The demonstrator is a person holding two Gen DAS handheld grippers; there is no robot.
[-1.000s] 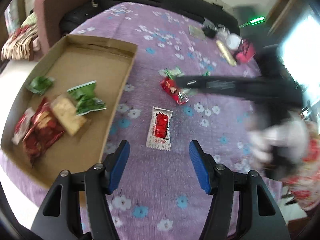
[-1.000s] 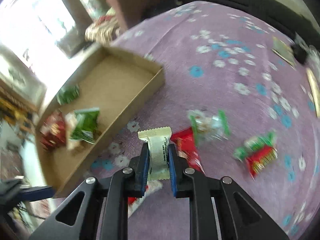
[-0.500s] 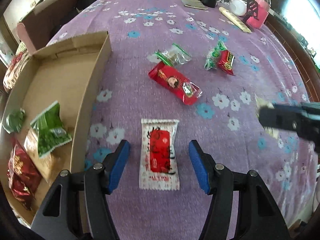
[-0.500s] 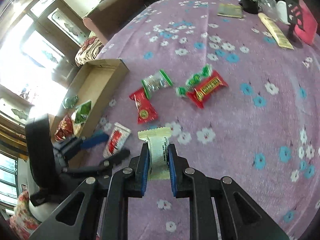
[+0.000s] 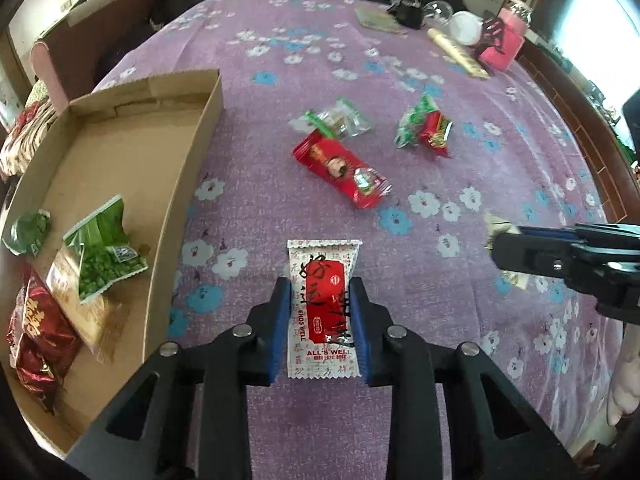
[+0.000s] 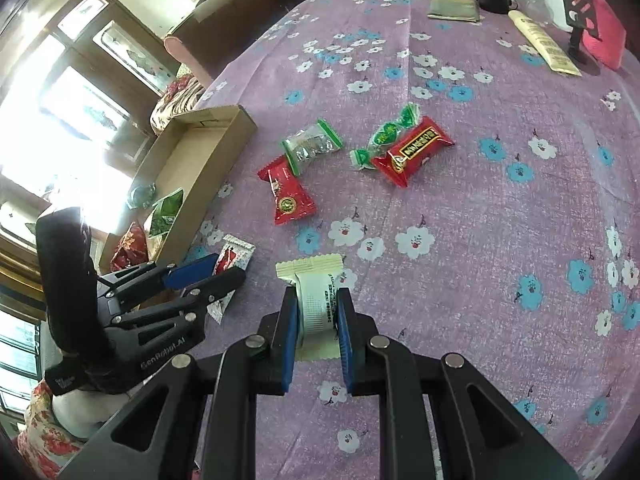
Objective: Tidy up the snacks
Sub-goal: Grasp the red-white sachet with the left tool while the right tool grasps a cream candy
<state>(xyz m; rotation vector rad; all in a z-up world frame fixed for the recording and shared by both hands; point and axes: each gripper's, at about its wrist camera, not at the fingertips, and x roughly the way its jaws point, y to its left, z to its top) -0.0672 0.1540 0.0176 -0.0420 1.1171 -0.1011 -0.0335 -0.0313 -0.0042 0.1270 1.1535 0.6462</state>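
A white and red snack packet (image 5: 322, 264) lies flat on the purple flowered cloth. My left gripper (image 5: 320, 304) straddles it, jaws closing, blue pads against its two long edges. The right wrist view shows the same left gripper (image 6: 208, 276) down on that packet (image 6: 236, 254). My right gripper (image 6: 316, 312) is shut on a cream packet (image 6: 316, 292), held just above the cloth to the right of the left one. The cardboard box (image 5: 192, 160) stands at the left and holds a green packet (image 5: 104, 252), a red packet (image 5: 36, 332) and others.
Loose on the cloth beyond the grippers are a red packet (image 5: 344, 168), a clear green-ended packet (image 5: 340, 120) and a green and red pair (image 5: 424, 128). A pink container (image 5: 502, 48), a tube (image 5: 456, 54) and a booklet (image 5: 376, 20) sit at the far edge.
The left jaws have narrowed from wide apart onto the white and red packet, and the gripper has come lower. The right gripper carried the cream packet from beside the box to the right.
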